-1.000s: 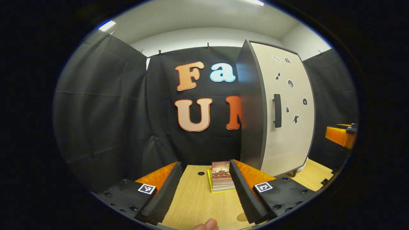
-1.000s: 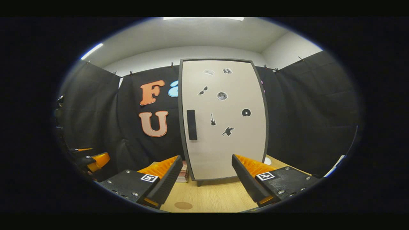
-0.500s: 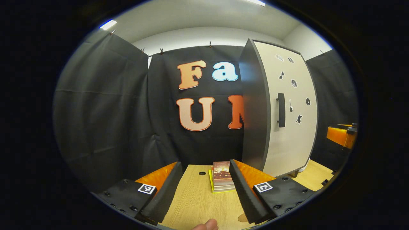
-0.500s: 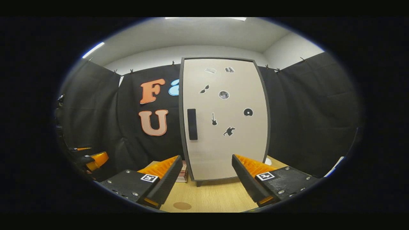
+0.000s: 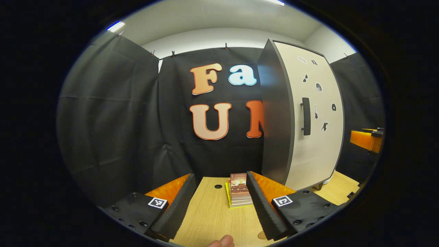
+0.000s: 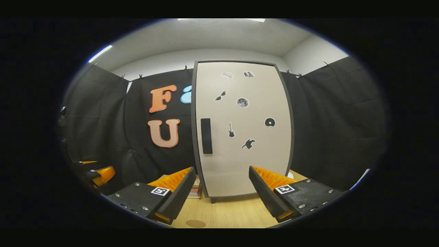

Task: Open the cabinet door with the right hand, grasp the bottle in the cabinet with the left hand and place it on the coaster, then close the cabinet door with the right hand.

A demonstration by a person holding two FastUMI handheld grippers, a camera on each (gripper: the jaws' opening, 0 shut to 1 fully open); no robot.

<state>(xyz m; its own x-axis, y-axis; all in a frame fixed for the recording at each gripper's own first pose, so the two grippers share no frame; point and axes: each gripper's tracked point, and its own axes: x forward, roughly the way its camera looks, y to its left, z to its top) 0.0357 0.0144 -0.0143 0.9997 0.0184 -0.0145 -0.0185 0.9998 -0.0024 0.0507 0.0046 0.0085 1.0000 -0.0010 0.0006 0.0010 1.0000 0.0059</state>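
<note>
In the left gripper view, the left gripper (image 5: 219, 202) hangs over the wooden bench (image 5: 209, 219) with its 2 fingers apart and nothing between them. A fingertip (image 5: 221, 242) of the person shows at the bottom edge. A round cable hole (image 5: 218, 186) sits near the bench's far edge, and just right of it lies a stack of books (image 5: 239, 190), partly hidden by the right-hand finger. A round brown coaster (image 5: 262, 235) peeks out at the near edge beside that finger. Further right stands the cabinet (image 5: 277, 120), its pale cabinet door (image 5: 317, 137) closed, a black vertical handle (image 5: 306, 116) near its left edge and small stickers on it. The bottle is hidden behind the door.

In the right gripper view, the right gripper (image 6: 223, 195) faces the door (image 6: 243, 137) straight on, fingers apart and holding nothing, short of the handle (image 6: 206, 136). The coaster (image 6: 195, 223) lies on the bench's near edge, left of centre.
</note>
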